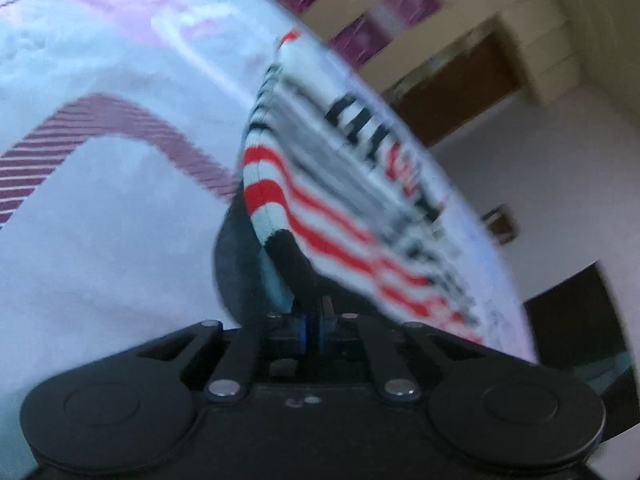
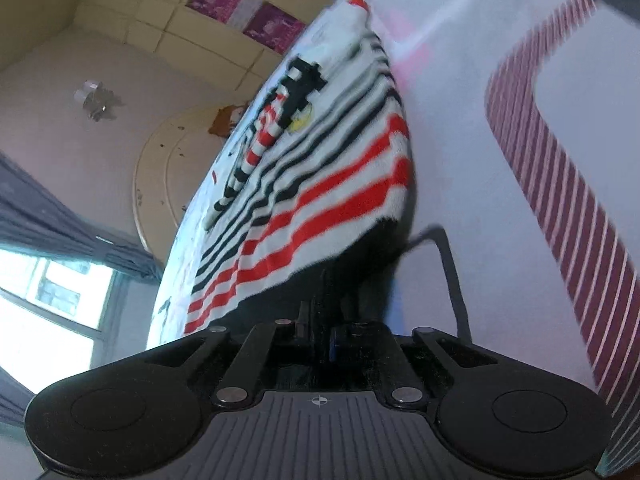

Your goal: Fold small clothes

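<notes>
Gripping the striped top (image 1: 320,184) by its near hem, both hand-held grippers, left (image 1: 298,280) and right (image 2: 344,280), are clamped on it; lifting and folding it toward the far edge looks next.

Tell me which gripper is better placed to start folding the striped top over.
Neither clearly: the left gripper and right gripper each pinch the black hem of the striped top, so lift together.

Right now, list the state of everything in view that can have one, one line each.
Left gripper: shut on the dark hem corner of the striped garment.
Right gripper: shut on the dark hem of the same garment.
Striped garment: spread on the bed, hem lifted where the grippers hold it, not yet folded.
Bed sheet: lying flat under the garment.
Curtain: drawn aside from the bright window.
</notes>
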`<state>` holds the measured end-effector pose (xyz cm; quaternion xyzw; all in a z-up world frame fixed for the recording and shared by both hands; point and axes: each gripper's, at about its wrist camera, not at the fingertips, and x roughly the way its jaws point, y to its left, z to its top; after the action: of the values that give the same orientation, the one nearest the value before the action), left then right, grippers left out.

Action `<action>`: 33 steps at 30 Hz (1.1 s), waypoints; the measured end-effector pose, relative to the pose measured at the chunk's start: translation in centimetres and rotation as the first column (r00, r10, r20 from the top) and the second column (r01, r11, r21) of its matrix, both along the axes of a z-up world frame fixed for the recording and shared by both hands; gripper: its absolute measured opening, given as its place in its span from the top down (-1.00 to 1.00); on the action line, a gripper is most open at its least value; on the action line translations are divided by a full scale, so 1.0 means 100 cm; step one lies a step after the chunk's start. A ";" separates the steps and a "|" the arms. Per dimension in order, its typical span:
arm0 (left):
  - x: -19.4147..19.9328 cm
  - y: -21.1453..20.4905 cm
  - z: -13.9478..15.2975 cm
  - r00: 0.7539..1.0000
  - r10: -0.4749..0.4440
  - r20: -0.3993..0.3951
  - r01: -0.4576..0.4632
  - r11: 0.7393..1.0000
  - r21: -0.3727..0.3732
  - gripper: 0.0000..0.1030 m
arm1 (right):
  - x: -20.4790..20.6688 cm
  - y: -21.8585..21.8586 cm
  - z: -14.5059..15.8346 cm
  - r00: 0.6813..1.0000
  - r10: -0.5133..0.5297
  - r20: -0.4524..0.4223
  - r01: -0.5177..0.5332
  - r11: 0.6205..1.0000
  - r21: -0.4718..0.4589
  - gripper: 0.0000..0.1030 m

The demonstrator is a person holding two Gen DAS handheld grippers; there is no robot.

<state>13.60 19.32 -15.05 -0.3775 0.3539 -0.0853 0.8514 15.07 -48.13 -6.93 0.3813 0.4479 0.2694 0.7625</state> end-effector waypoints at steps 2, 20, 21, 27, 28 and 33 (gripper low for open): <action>-0.007 0.002 -0.004 0.999 0.034 -0.032 -0.032 0.997 0.074 0.90 | -0.009 -0.006 0.004 1.000 -0.023 0.022 0.023 1.000 -0.010 0.90; 0.047 0.015 0.075 0.971 0.125 0.206 -0.121 0.992 -0.030 0.91 | 0.064 0.010 0.088 0.956 -0.093 0.279 0.115 0.991 -0.064 0.91; 0.058 0.016 0.080 0.967 0.127 0.219 -0.122 0.992 -0.038 0.91 | 0.074 0.013 0.096 0.950 -0.105 0.293 0.130 0.989 -0.066 0.91; 0.127 0.017 0.106 0.955 0.104 0.278 -0.094 0.994 -0.050 0.91 | 0.141 0.026 0.129 0.930 -0.142 0.339 0.175 0.982 -0.068 0.91; 0.139 0.018 0.109 0.955 0.098 0.280 -0.089 0.995 -0.043 0.91 | 0.152 0.028 0.130 0.928 -0.145 0.343 0.180 0.981 -0.070 0.91; 0.187 0.022 0.107 0.963 0.081 0.258 -0.077 0.997 -0.026 0.91 | 0.204 0.042 0.128 0.927 -0.160 0.338 0.202 0.975 -0.095 0.91</action>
<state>32.27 21.55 -4.37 -0.3838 0.2238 -0.1027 0.8900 35.48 -43.89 5.91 0.3211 0.2937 0.2283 0.8709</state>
